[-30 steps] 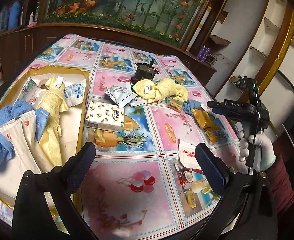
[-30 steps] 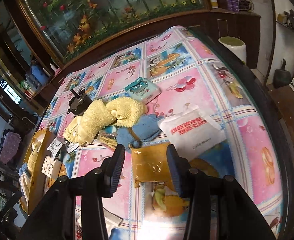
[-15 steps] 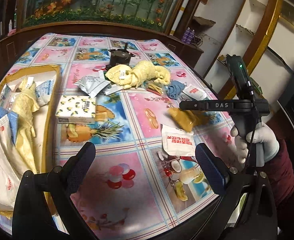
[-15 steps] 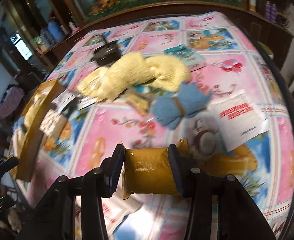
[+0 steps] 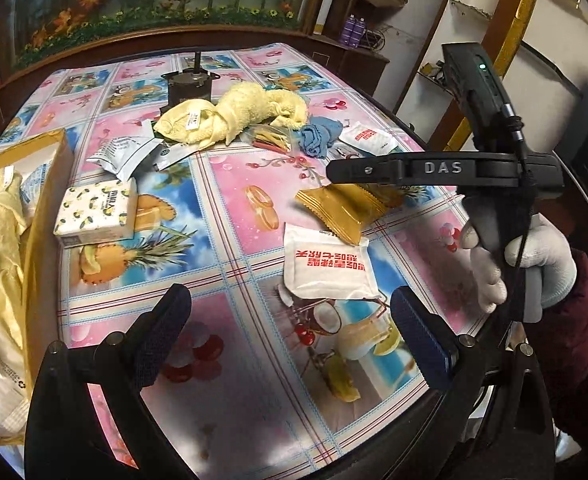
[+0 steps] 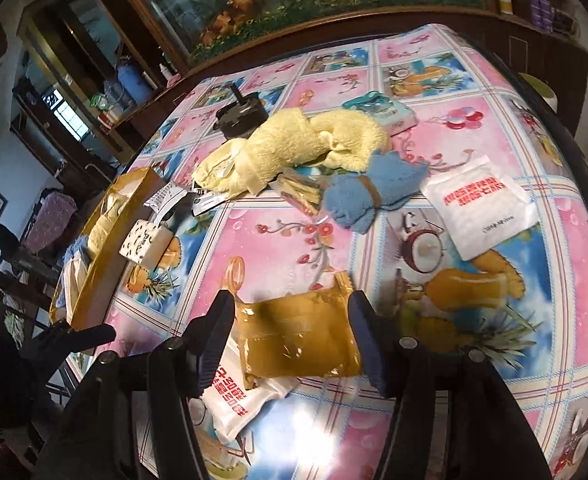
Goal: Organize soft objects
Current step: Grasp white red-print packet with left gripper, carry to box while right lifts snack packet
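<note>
A golden packet [image 6: 297, 340] lies between the fingers of my right gripper [image 6: 290, 308]. The jaws are opening and the pads stand just off its sides. The packet [image 5: 341, 208] rests partly on a white pouch with red lettering [image 5: 325, 268], under the right gripper [image 5: 373, 168] held by a gloved hand [image 5: 533, 268]. My left gripper [image 5: 290, 308] hovers open and empty over the table's near edge. A yellow towel [image 5: 250, 114], a blue cloth [image 5: 315, 138] and a second white pouch [image 5: 367, 140] lie farther back.
A golden cardboard box [image 5: 46, 208] at the left holds yellow and blue cloths and pouches. A lemon-print tissue pack [image 5: 98, 212] lies beside it, with silver sachets [image 5: 122, 154] behind. A black motor [image 5: 190, 84] and a teal pack [image 6: 381, 110] sit at the back.
The right gripper carried the golden packet toward the near white pouch, then its jaws widened and the packet came to rest there. The left gripper drifted right, away from the box.
</note>
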`<state>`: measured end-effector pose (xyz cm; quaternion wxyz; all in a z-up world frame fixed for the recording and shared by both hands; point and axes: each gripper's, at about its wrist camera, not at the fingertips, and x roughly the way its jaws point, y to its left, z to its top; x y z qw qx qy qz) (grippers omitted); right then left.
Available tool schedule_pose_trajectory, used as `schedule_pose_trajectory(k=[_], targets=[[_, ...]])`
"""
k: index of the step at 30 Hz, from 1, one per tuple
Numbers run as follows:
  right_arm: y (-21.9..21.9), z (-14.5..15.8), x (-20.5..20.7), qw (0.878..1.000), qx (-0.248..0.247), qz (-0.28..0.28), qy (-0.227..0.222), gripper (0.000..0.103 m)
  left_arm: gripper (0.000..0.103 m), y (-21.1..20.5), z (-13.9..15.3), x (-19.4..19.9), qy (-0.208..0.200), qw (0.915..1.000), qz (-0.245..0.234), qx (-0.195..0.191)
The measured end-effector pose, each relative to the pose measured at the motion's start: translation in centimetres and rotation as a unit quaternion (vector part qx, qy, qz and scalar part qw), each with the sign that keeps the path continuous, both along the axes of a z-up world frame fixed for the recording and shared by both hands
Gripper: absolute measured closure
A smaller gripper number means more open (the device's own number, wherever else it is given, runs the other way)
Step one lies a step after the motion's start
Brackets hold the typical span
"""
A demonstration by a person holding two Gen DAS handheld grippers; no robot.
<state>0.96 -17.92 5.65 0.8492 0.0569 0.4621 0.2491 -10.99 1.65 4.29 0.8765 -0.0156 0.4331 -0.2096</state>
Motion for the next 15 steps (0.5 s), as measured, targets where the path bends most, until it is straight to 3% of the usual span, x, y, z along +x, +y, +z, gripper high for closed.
schedule_pose_trajectory(k=[6,11,15], targets=[[3.4,-1.2,-1.3,0.994,-0.093,0.047,-0.018,0.040,0.002,0.4,0.1,-0.8,-0.004,0.9999,-0.009,0.012],[-1.1,-1.1,-2.8,0.995,-0.096,0.005,-0.008,0.044,0.002,-2.1,-0.9,0.2,0.010,0.9989,-0.046,0.009],[-4.8,-1.7,-3.1,0.997,-0.066,-0.030,0.007,0.040,0.002,-5.5,-2.7,2.1,0.020,0.9957,-0.076,0.048]])
